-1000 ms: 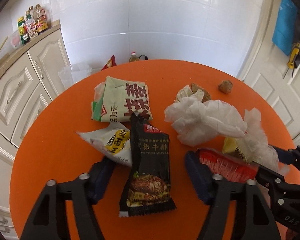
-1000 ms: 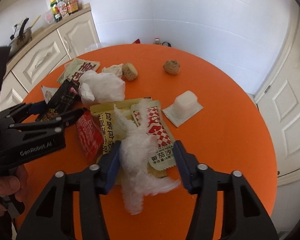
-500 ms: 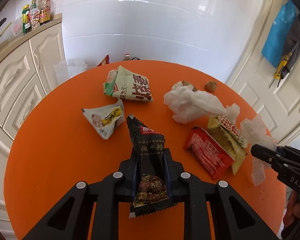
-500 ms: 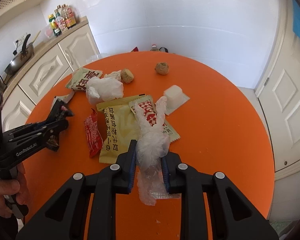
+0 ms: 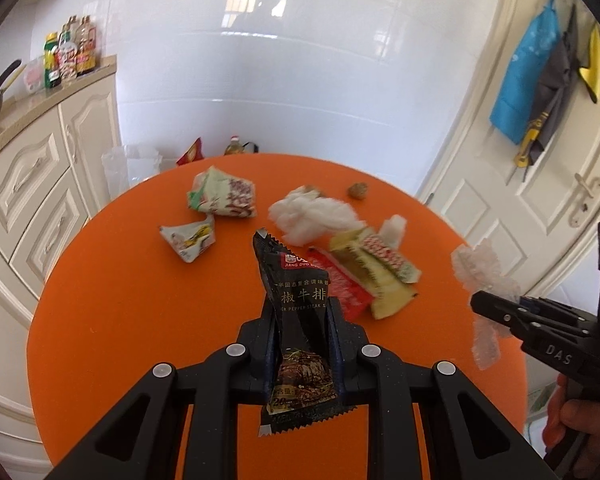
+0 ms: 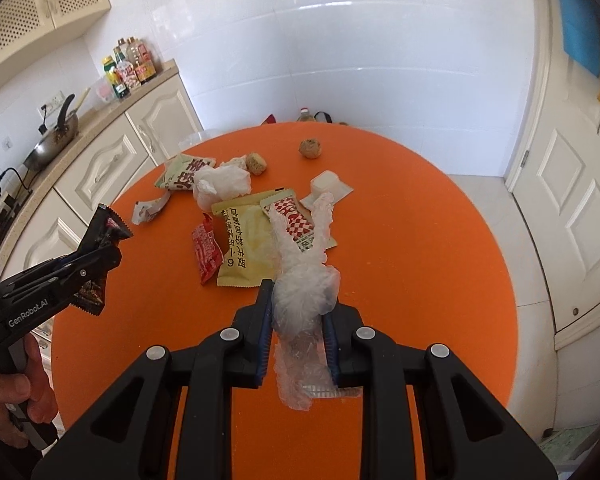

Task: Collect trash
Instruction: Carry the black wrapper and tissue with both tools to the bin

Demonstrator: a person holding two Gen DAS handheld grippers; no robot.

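Observation:
My left gripper (image 5: 302,344) is shut on a black pepper-steak wrapper (image 5: 296,320) and holds it upright above the round orange table (image 5: 120,300). It also shows at the left of the right wrist view (image 6: 100,252). My right gripper (image 6: 296,332) is shut on a crumpled clear plastic film (image 6: 304,288), lifted off the table; the film also shows in the left wrist view (image 5: 480,276). On the table lie a red wrapper (image 6: 206,250), a yellow packet (image 6: 244,240), a red-checked sachet (image 6: 296,220), a white plastic bag (image 6: 222,184) and a green-white packet (image 6: 182,168).
A small white torn wrapper (image 6: 150,208), a white plastic cup (image 6: 328,184) and two brown food lumps (image 6: 310,148) lie toward the table's far side. Cream cabinets (image 6: 100,168) stand at the left, a white door (image 6: 572,200) at the right. A clear bin (image 5: 130,164) stands behind the table.
Both grippers closed on their items and lifted: the left took the black wrapper, the right took the clear film. Both have pulled up and back from the table.

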